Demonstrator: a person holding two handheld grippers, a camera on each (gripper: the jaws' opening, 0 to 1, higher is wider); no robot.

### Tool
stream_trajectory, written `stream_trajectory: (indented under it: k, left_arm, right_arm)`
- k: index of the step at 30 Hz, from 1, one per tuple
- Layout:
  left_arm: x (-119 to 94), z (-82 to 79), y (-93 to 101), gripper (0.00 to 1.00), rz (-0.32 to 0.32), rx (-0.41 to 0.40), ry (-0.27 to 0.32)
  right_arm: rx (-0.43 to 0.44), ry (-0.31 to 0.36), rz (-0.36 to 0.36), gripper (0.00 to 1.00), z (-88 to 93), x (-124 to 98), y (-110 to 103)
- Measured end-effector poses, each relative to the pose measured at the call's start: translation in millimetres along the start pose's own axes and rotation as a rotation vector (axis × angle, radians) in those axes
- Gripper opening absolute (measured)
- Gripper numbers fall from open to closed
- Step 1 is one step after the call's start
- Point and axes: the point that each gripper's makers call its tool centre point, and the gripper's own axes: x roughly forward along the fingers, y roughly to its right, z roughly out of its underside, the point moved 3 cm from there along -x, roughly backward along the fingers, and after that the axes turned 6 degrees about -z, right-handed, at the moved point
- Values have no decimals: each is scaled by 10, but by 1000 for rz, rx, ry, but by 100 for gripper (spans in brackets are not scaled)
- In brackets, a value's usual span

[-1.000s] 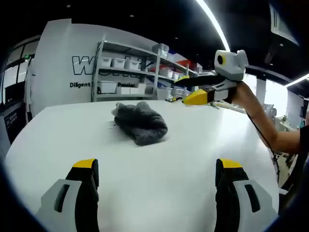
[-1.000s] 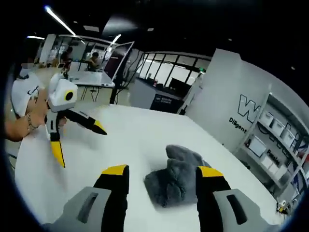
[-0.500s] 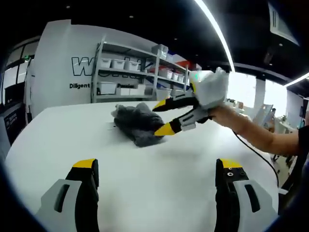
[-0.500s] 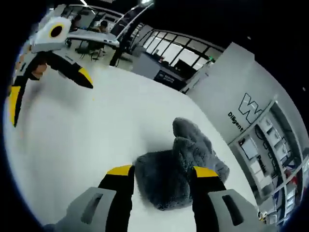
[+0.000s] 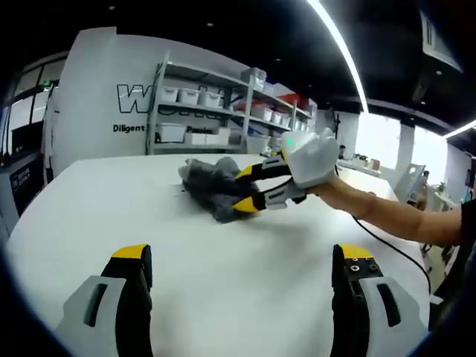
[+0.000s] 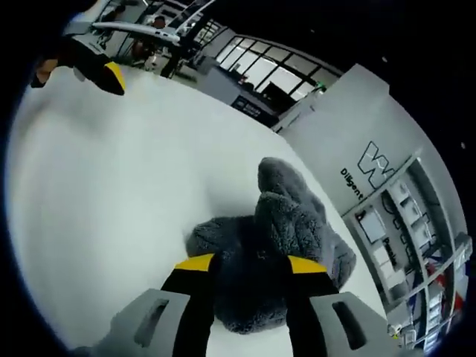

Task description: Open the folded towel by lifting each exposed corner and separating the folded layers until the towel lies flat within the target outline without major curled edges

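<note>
Fingers, right gripper (image 6: 249, 264): we see the two yellow-tipped jaws parted, straddling the near edge of the towel (image 6: 286, 238), fabric between them but no pinch yet that we can confirm; we count them as apart, not clamped

Fingers, left gripper (image 5: 242, 256): we see both jaws spread wide at the bottom of the left gripper view, nothing between them, hanging over bare table (image 5: 111, 216) well short of the towel

Towel: grey, plush, bunched and folded into a lump, lying on the white table; in the left gripper view it sits mid-table in front of the shelving (image 5: 201, 111); no layer is opened out yet. We cannot make out any target outline on the table

Right gripper, as seen from the left gripper view: it comes in from the right, held in a hand (image 5: 338, 195), its tips at the towel's near side

Step in hand, our judgement: the first corner grab; the unfolding proper has not begun

Next move, our judgement: we need the right jaws to close on a single outer layer or corner, not the whole bundle, then lift and draw it away; the left gripper needs to come forward to pin or take an opposite edge so the layers part instead of the lump sliding along
</note>
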Motion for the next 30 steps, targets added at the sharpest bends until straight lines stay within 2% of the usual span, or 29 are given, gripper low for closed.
stream_trajectory:
  k: [5, 9, 17, 20, 25, 30]
  left_arm:
    - [2, -1, -12, 99, -5, 1, -3]
    - [-1, -8, -8, 98, -3, 2, -1]
    - [-6, 0, -9, 98, 7, 1, -2]
    - [-4, 26, -35, 98, -4, 4, -18]
    - [-8, 4, 7, 97, 7, 10, -6]
    - [14, 61, -13, 99, 4, 6, -40]
  right_arm:
    - [-24, -12, 9, 16, 3, 53, -2]
    - [9, 2, -3, 8, 12, 42, -18]
    - [88, 35, -29, 5, 18, -1, 4]
    - [73, 26, -32, 3, 3, -15, -15]
    - [87, 22, -48, 2, -1, -36, -40]
    - [105, 41, -65, 1, 14, -82, -60]
